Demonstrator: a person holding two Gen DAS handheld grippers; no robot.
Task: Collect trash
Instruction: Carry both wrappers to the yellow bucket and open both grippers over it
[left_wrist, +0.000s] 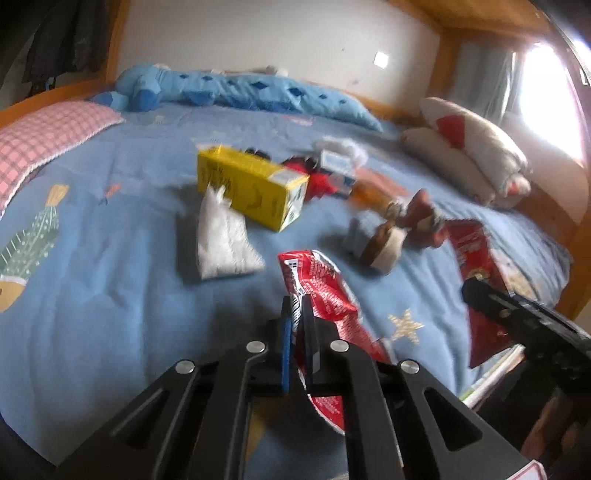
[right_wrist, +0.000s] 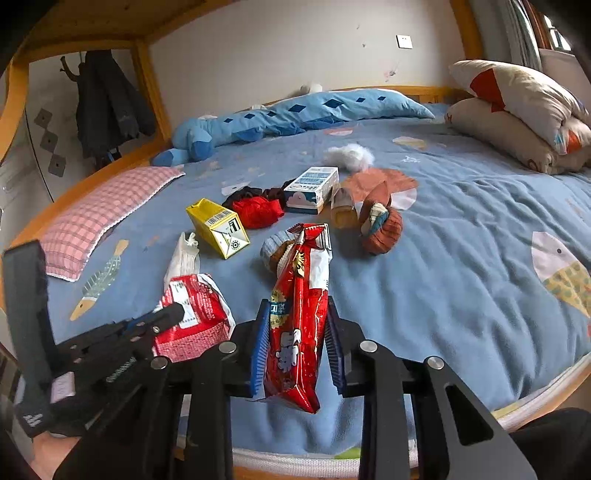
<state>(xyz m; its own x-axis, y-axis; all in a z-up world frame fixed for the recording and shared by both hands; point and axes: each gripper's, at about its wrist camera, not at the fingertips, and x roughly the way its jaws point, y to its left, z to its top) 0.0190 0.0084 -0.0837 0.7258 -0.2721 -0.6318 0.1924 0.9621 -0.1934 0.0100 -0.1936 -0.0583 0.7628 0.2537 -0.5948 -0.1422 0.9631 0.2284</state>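
Note:
My left gripper (left_wrist: 295, 306) is shut on a crumpled red snack wrapper (left_wrist: 321, 291), held just above the blue bedspread; it also shows in the right wrist view (right_wrist: 199, 314). My right gripper (right_wrist: 297, 314) is shut on a tall red snack bag (right_wrist: 301, 314), which also shows in the left wrist view (left_wrist: 476, 258). On the bed lie a yellow carton (right_wrist: 218, 227), a white plastic bag (left_wrist: 223, 236), a white-blue box (right_wrist: 312, 188), a small yellow-white bottle (right_wrist: 341, 208) and a white tissue wad (right_wrist: 351, 155).
Rolled socks (right_wrist: 380, 225), a red cloth (right_wrist: 258, 210), a pink checked pillow (right_wrist: 99, 214), a blue plush toy (right_wrist: 280, 114) and folded quilts (right_wrist: 517, 110) are on the bed. The wooden bed frame (right_wrist: 406, 90) edges it. Coats (right_wrist: 107, 103) hang at the left.

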